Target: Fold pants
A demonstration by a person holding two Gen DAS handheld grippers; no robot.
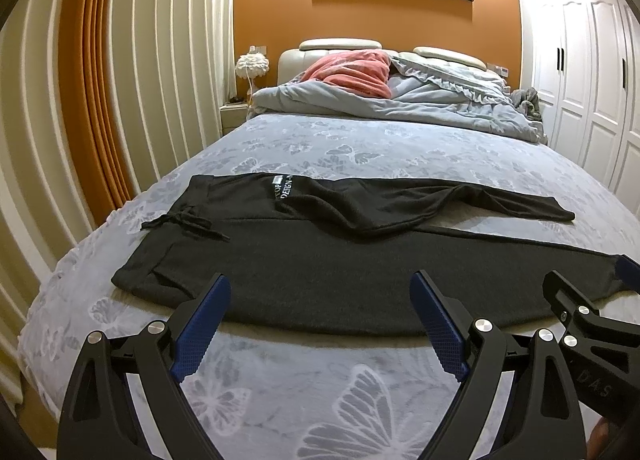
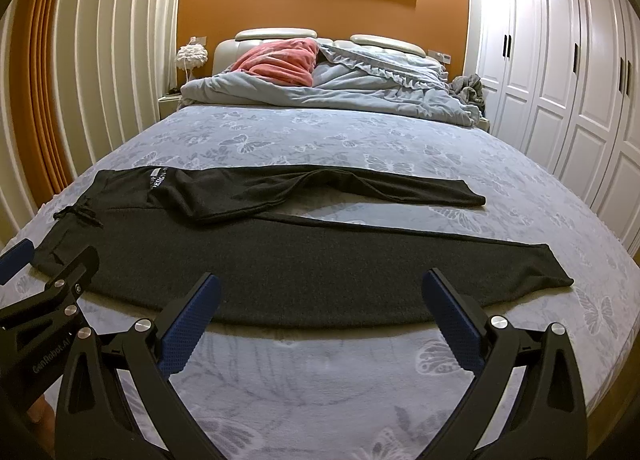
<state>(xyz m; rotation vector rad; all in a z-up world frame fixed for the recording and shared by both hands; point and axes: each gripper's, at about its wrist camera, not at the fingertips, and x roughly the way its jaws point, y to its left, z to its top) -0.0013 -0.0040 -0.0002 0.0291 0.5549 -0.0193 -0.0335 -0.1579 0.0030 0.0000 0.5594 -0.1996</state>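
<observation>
Dark grey pants (image 1: 320, 272) lie flat across the bed, waistband and drawstring (image 1: 184, 222) to the left, legs running right. The far leg (image 1: 460, 200) is wrinkled and spread apart from the near leg. My left gripper (image 1: 320, 288) is open and empty, just above the near edge of the pants by the waist end. My right gripper (image 2: 320, 286) is open and empty above the near edge of the near leg (image 2: 360, 268). The right gripper also shows in the left wrist view (image 1: 588, 280), and the left one in the right wrist view (image 2: 52, 260).
The bed has a grey butterfly-print cover (image 1: 360, 380). A bunched grey duvet (image 1: 400, 100) and a pink pillow (image 1: 352, 72) lie at the headboard. Curtains (image 1: 100, 80) hang on the left; white wardrobes (image 2: 560, 80) stand on the right.
</observation>
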